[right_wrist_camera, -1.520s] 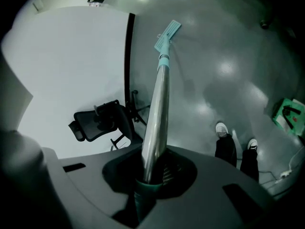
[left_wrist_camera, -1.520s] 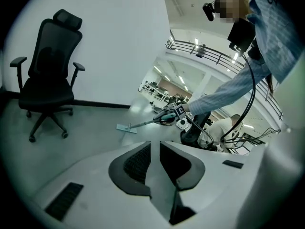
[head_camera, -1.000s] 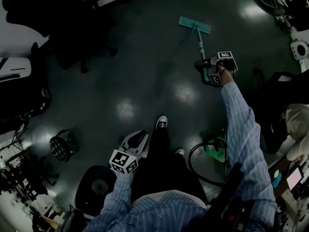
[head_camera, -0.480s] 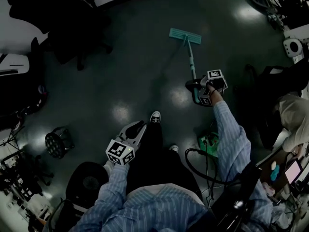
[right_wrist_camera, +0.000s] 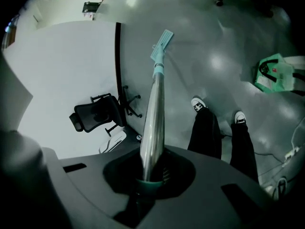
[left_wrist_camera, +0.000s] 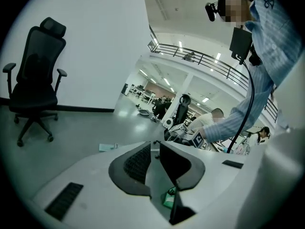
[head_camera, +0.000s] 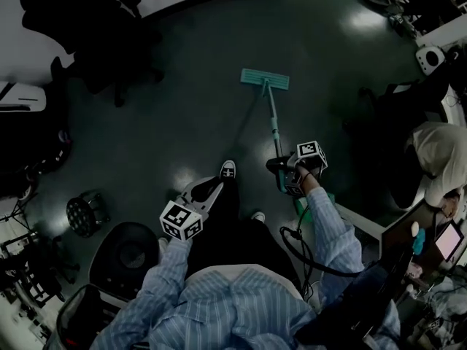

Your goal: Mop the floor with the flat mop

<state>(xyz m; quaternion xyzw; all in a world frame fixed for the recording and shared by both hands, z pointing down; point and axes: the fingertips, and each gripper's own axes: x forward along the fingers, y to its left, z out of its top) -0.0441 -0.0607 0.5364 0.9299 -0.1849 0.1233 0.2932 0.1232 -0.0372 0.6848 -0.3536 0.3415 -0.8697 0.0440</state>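
Observation:
The flat mop's teal head (head_camera: 264, 79) lies flat on the dark glossy floor ahead of my feet. Its handle (head_camera: 273, 126) runs back to my right gripper (head_camera: 282, 173), which is shut on it near the top end. In the right gripper view the metal handle (right_wrist_camera: 155, 109) rises from between the jaws of my right gripper (right_wrist_camera: 149, 176) to the mop head (right_wrist_camera: 162, 44) far off. My left gripper (head_camera: 208, 190) hangs beside my left leg, away from the mop. In its own view, the left gripper (left_wrist_camera: 155, 146) has its jaws closed together with nothing between them.
A black office chair (head_camera: 109, 39) stands by the white wall at the far left. A round black cage-like object (head_camera: 82, 214) and a round black base (head_camera: 125, 255) sit near left. A green bag (right_wrist_camera: 274, 73) lies right of my feet. A seated person (head_camera: 436, 152) and cluttered desks fill the right side.
The right gripper has drawn the mop back toward my feet, sliding its head nearer and leftward in the head view. The left gripper has stayed by my leg.

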